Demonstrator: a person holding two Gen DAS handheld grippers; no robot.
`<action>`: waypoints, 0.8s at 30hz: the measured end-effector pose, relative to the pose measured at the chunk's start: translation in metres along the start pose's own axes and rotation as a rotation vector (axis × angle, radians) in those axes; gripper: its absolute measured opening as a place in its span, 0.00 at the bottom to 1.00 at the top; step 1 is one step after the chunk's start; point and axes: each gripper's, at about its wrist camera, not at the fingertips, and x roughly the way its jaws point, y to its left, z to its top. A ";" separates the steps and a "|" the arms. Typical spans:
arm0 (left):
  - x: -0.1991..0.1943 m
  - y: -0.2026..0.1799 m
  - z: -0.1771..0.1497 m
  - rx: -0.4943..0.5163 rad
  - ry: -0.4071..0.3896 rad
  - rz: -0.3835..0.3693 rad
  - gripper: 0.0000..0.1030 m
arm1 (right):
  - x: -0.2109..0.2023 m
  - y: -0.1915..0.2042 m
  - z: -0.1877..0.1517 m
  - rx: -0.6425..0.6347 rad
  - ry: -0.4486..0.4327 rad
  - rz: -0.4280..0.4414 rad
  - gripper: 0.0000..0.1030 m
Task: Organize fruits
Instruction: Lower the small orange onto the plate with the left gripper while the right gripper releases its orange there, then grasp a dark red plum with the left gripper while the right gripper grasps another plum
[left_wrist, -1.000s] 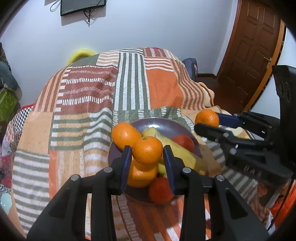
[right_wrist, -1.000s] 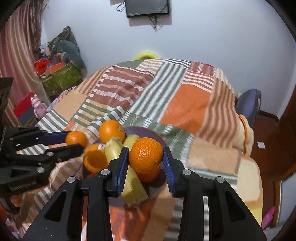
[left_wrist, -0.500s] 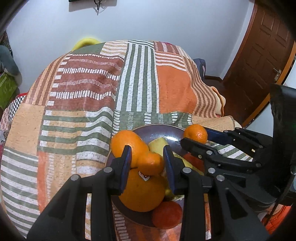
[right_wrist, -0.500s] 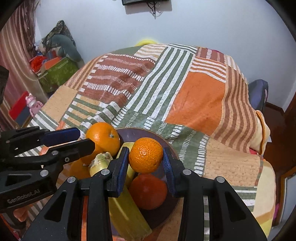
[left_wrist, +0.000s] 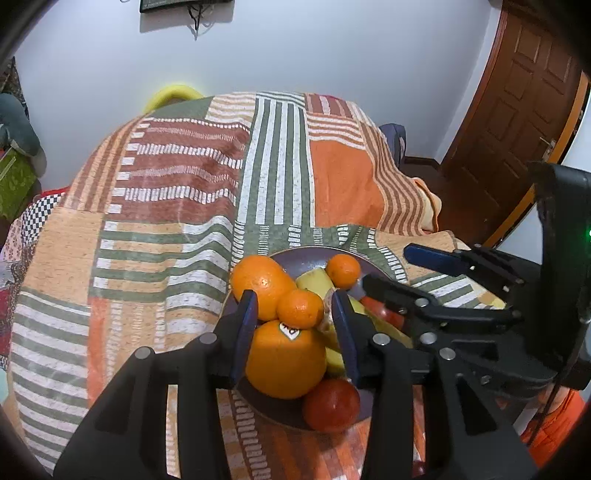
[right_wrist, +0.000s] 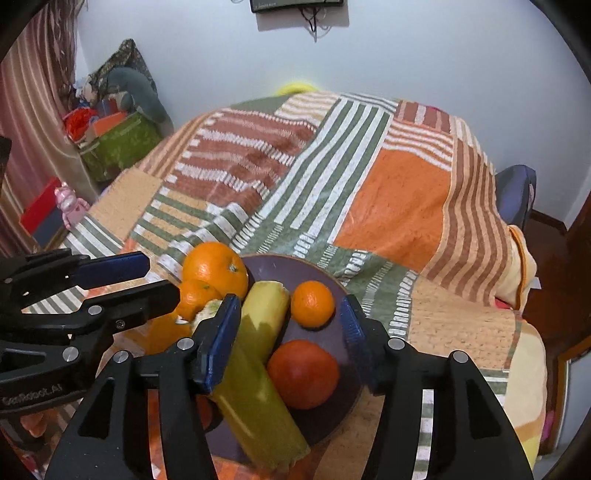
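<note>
A dark purple plate (left_wrist: 306, 256) (right_wrist: 295, 267) on the patchwork bedspread holds oranges, yellow corn cobs and red fruits. My left gripper (left_wrist: 295, 314) is open over the plate; a small mandarin (left_wrist: 300, 308) rests free between its fingers on two big oranges (left_wrist: 284, 365). My right gripper (right_wrist: 290, 319) is open over the plate; another small mandarin (right_wrist: 313, 303) lies on the plate between its fingers, beside a corn cob (right_wrist: 258, 354) and a red fruit (right_wrist: 303, 373). The right gripper also shows in the left wrist view (left_wrist: 391, 271), and the left gripper in the right wrist view (right_wrist: 162, 280).
The plate sits near the front right corner of the bed, covered by a striped patchwork blanket (left_wrist: 221, 192). A brown door (left_wrist: 517, 92) is at the right. Boxes and toys (right_wrist: 110, 122) are piled at the left wall. A blue chair (right_wrist: 513, 192) stands beyond the bed's right edge.
Both grippers came down over the plate and opened. Each let go of its mandarin, which now rests among the fruit on the plate.
</note>
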 end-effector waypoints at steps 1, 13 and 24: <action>-0.004 0.000 -0.001 0.002 -0.004 0.000 0.40 | -0.006 0.002 0.000 -0.005 -0.011 -0.007 0.51; -0.082 -0.012 -0.036 0.056 -0.062 0.008 0.40 | -0.091 0.022 -0.039 0.016 -0.126 0.001 0.51; -0.132 -0.023 -0.105 0.107 -0.016 -0.004 0.44 | -0.131 0.041 -0.099 0.038 -0.105 -0.008 0.51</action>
